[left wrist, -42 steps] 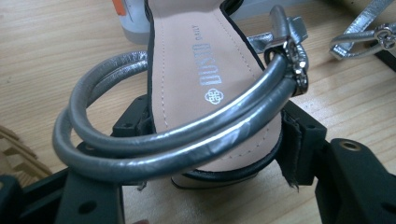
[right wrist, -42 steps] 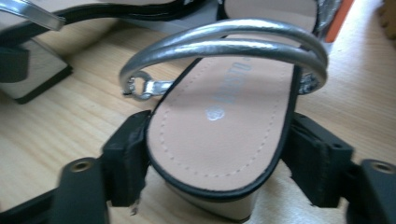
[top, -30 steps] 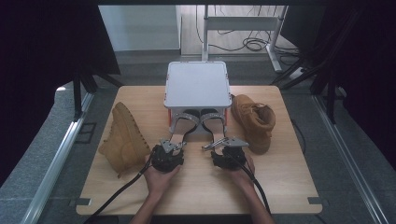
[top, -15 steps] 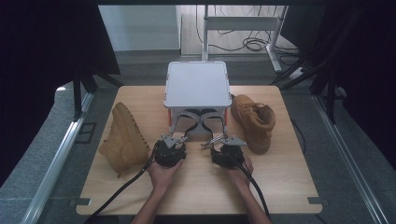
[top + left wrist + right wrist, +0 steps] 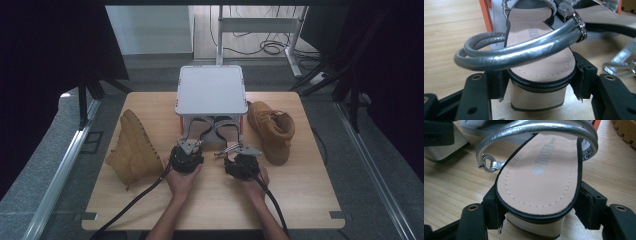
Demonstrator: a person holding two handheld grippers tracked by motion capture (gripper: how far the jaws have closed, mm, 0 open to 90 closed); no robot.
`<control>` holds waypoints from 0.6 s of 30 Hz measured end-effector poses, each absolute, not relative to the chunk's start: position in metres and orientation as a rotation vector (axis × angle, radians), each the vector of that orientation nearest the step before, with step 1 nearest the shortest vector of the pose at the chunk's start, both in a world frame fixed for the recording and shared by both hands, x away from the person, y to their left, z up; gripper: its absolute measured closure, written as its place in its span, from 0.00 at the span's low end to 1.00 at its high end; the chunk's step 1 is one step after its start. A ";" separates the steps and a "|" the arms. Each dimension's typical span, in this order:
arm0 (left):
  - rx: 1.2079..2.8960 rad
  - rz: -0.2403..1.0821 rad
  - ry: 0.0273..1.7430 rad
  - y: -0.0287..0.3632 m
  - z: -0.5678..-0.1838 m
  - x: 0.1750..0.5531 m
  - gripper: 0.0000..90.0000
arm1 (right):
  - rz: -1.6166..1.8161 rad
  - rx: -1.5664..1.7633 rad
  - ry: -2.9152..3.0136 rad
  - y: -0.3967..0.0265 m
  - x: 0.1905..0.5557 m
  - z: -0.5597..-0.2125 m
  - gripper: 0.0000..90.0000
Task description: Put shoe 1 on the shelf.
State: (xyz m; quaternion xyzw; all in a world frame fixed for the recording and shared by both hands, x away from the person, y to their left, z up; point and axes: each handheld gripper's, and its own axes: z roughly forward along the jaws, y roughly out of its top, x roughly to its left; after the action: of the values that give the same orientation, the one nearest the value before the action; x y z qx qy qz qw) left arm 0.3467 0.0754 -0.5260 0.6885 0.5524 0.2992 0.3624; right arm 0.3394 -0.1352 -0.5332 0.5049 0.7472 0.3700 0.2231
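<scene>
Two silver-strapped sandals with beige insoles and block heels lie with their toes under a grey shelf (image 5: pixel 211 90) on orange legs. My left gripper (image 5: pixel 539 86) is shut on the heel of the left sandal (image 5: pixel 536 55), its pads pressed against both sides. In the high view the left gripper (image 5: pixel 192 144) points toward the shelf. My right gripper (image 5: pixel 540 212) clamps the heel of the right sandal (image 5: pixel 541 167) in the same way. From above, the right gripper (image 5: pixel 236 149) sits just right of the left one. The sandals (image 5: pixel 200 127) (image 5: pixel 227 129) lie side by side.
A tan boot (image 5: pixel 131 150) lies on its side at the table's left. A second tan boot (image 5: pixel 272 127) stands upright to the right of the shelf, close to my right gripper. The wooden table (image 5: pixel 300 200) extends in front of the person's hands.
My left gripper has shifted a little forward toward the shelf, carrying its sandal. The right gripper and its sandal have stayed where they were.
</scene>
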 end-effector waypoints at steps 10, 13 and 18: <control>1.725 0.777 1.483 0.075 -0.531 0.365 0.44 | 1.021 1.398 2.065 -0.136 0.339 -0.532 0.38; 1.723 0.784 1.485 0.075 -0.530 0.369 0.44 | 1.018 1.397 2.064 -0.136 0.339 -0.533 0.38; 1.718 0.792 1.495 0.076 -0.529 0.377 0.44 | 1.017 1.399 2.064 -0.136 0.339 -0.532 0.38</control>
State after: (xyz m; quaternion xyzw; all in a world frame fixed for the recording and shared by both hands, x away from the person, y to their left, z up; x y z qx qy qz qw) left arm 0.3770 0.0759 -0.5289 0.6654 0.5792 0.3070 0.3570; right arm 0.3394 -0.1359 -0.5322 0.5065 0.7472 0.3683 0.2225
